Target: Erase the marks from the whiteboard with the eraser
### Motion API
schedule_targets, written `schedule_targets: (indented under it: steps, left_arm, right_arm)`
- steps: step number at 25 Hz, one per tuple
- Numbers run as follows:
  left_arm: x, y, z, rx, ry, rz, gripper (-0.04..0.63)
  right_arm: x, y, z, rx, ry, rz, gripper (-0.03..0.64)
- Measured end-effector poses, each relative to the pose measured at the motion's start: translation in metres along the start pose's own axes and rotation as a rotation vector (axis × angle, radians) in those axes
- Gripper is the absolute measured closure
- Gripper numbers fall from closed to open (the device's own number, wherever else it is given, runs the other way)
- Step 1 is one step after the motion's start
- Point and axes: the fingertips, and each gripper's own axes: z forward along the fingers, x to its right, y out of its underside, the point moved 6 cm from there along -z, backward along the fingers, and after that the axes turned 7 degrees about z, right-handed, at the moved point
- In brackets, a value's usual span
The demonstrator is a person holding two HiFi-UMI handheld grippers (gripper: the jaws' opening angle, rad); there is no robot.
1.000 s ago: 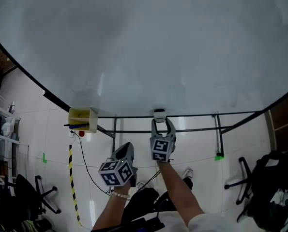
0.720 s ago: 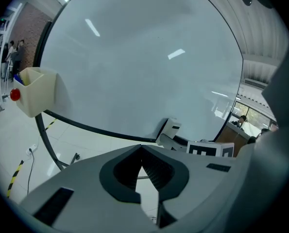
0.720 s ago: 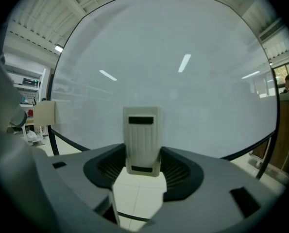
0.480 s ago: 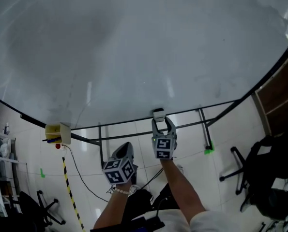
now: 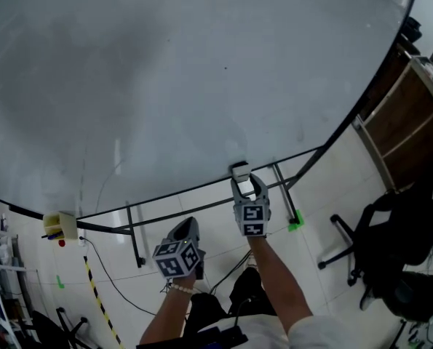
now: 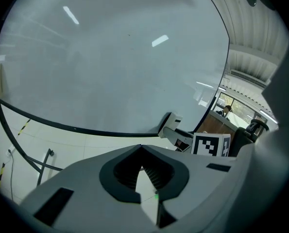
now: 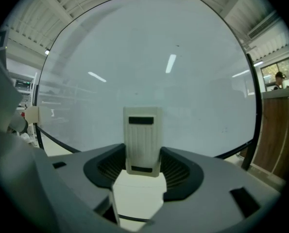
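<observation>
The whiteboard (image 5: 201, 71) fills the upper head view and looks almost clean, with one tiny dark dot (image 5: 225, 68) and faint grey smudges. My right gripper (image 5: 246, 186) is shut on the white ribbed eraser (image 5: 239, 171), which sits at the board's lower black edge. In the right gripper view the eraser (image 7: 143, 140) stands upright between the jaws of the right gripper (image 7: 143, 150), facing the whiteboard (image 7: 149, 57). My left gripper (image 5: 189, 225) hangs lower left, away from the board, shut and empty. In its own view the left gripper (image 6: 141, 147) has touching tips, and the eraser (image 6: 172, 125) shows beyond them.
A yellow box (image 5: 60, 226) hangs at the board's lower left edge. The board's black stand (image 5: 132, 242) rises from a white tiled floor. A brown cabinet (image 5: 412, 115) and a black office chair (image 5: 391, 246) stand at the right. Yellow-black tape (image 5: 100, 297) runs along the floor.
The head view has swung: the board's lower edge now tilts up to the right and the yellow box has slid left and down. Both grippers keep their places, the eraser still held.
</observation>
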Motion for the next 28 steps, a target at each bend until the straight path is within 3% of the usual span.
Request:
schedule_targets:
  steps: [8,15,19,28]
  left_arm:
    - [0.082,-0.006,0.067,-0.015,0.055,-0.004,0.594]
    - [0.137,-0.004,0.102,-0.054,0.113,0.048,0.594]
    - [0.143,-0.002,0.114,-0.076,0.102,0.071,0.594]
    - [0.133,-0.004,0.119,-0.09,0.052,0.061,0.594]
  right_arm:
    - [0.128,-0.006,-0.005,0.005,0.044,-0.011,0.362]
    - [0.222,-0.016,-0.013,0.037,0.065,-0.024,0.362]
    - [0.261,-0.019,-0.018,0.043,0.047,-0.06,0.36]
    - [0.328,-0.018,-0.022,0.059,0.073,-0.032,0.36]
